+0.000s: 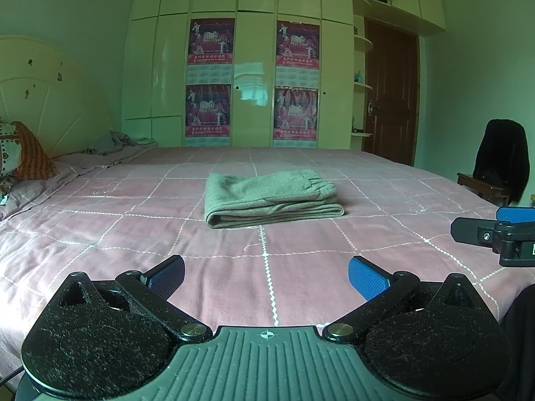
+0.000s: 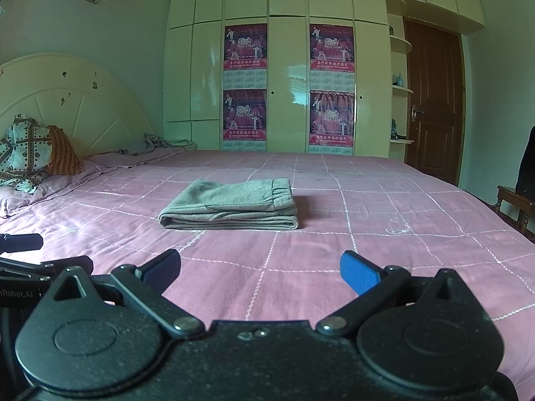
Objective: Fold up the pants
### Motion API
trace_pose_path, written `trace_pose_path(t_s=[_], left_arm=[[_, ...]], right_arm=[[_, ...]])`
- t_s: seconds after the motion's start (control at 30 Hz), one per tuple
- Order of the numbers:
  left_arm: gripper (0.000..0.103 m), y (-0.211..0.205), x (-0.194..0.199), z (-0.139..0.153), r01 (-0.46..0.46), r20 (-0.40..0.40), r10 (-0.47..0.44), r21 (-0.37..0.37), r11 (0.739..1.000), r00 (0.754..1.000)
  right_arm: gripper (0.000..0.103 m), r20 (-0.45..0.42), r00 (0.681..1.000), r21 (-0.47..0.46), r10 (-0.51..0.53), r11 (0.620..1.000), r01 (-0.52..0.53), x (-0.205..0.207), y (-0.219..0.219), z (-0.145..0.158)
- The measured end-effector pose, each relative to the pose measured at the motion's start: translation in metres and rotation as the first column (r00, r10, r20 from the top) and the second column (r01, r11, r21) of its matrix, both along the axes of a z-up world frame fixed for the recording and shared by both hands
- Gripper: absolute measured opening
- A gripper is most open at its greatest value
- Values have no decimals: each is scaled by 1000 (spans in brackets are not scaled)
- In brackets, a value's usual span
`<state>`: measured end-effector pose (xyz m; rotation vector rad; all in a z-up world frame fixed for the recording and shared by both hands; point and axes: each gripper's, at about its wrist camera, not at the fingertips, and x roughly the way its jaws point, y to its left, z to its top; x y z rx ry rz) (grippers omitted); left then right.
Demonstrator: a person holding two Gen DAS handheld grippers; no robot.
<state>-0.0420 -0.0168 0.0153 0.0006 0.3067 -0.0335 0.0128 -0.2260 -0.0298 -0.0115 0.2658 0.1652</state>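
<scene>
Grey pants lie folded in a neat stack in the middle of the pink checked bed, elastic waistband to the right. They also show in the right wrist view. My left gripper is open and empty, held over the near part of the bed, well short of the pants. My right gripper is open and empty too, also short of the pants. The right gripper shows at the right edge of the left wrist view. The left gripper shows at the left edge of the right wrist view.
Pillows and a crumpled grey cloth lie at the headboard end on the left. A wardrobe with posters and a brown door stand behind the bed. A chair with a dark garment stands on the right.
</scene>
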Motion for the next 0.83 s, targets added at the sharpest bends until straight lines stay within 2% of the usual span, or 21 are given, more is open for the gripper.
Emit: trace_pose_path(t_s=[0.37,0.77,0.83], left_arm=[[103,3,3,-1,-2,-9,2,-25,1000,1000],[103,-2,0,4,-9,41,9,2,1000,999],[103,-2,2,4,-10,30,10,2,1000,1000]], right_arm=[[102,-4,1000,-9,5,1000,-5,2,-2,-1],[102,-5,1000,-14,9,1000,-9,3,-3,-1],[102,-6,1000,-15,8,1000,-8,3,-3,-1]])
